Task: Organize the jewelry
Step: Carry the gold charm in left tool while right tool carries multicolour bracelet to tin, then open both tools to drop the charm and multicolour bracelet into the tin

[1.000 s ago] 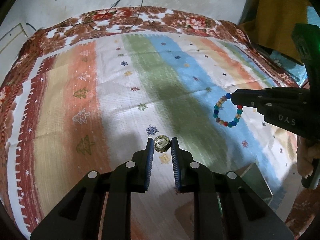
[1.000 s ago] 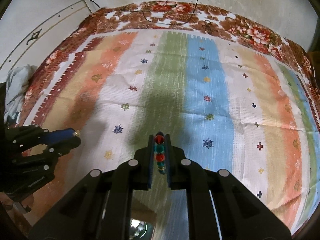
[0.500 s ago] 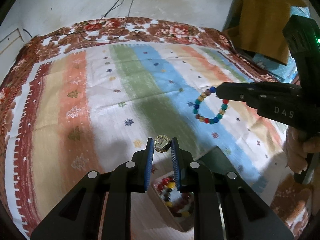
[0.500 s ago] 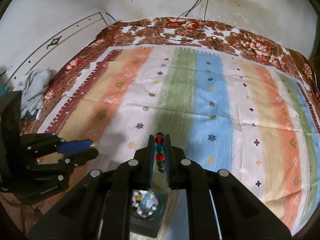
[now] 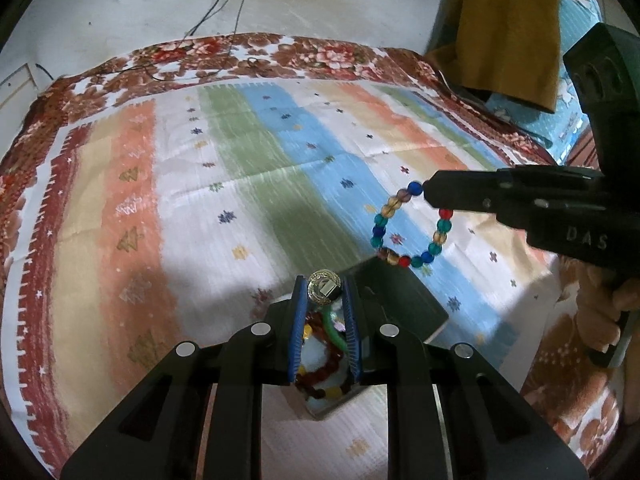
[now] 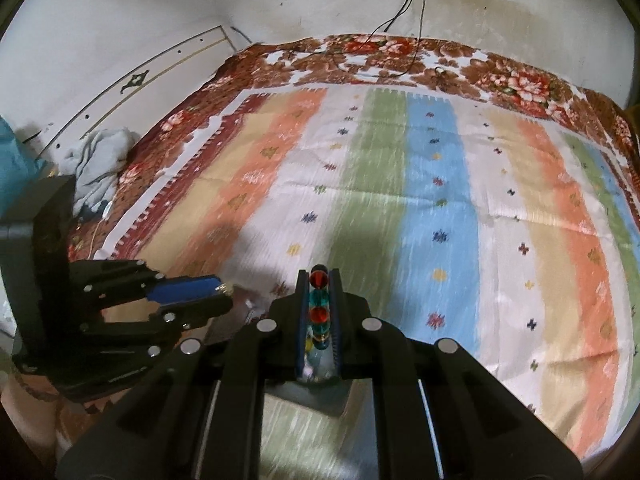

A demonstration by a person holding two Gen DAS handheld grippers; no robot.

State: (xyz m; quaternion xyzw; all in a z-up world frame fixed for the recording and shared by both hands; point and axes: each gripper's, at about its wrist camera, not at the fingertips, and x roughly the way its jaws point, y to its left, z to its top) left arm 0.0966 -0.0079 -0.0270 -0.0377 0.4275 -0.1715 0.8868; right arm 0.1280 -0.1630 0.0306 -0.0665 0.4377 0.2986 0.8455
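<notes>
The beaded bracelet (image 5: pixel 412 226) hangs as an open loop from my right gripper (image 5: pixel 426 194), pinched by a few beads at its top, its plane roughly upright and its lowest beads dangling just above the far edge of the jewelry box lid (image 5: pixel 400 304); in the right wrist view I see it edge-on, a line of red and teal beads (image 6: pixel 319 304) running along the fingers, which are nearly closed on them. My left gripper (image 5: pixel 324 292) is closed to a narrow gap on a round gold ring (image 5: pixel 324 287), held at the tips with its flat face towards the camera, right over the open box (image 5: pixel 320 364) where red beads and a green bangle already lie. To do this well I would lower each piece until it is inside the box walls before letting go (a bracelet released high tends to drape over the rim), and bring the right gripper nearer over the compartment first. The striped bedspread (image 5: pixel 240 208) lies beneath all of it.
</notes>
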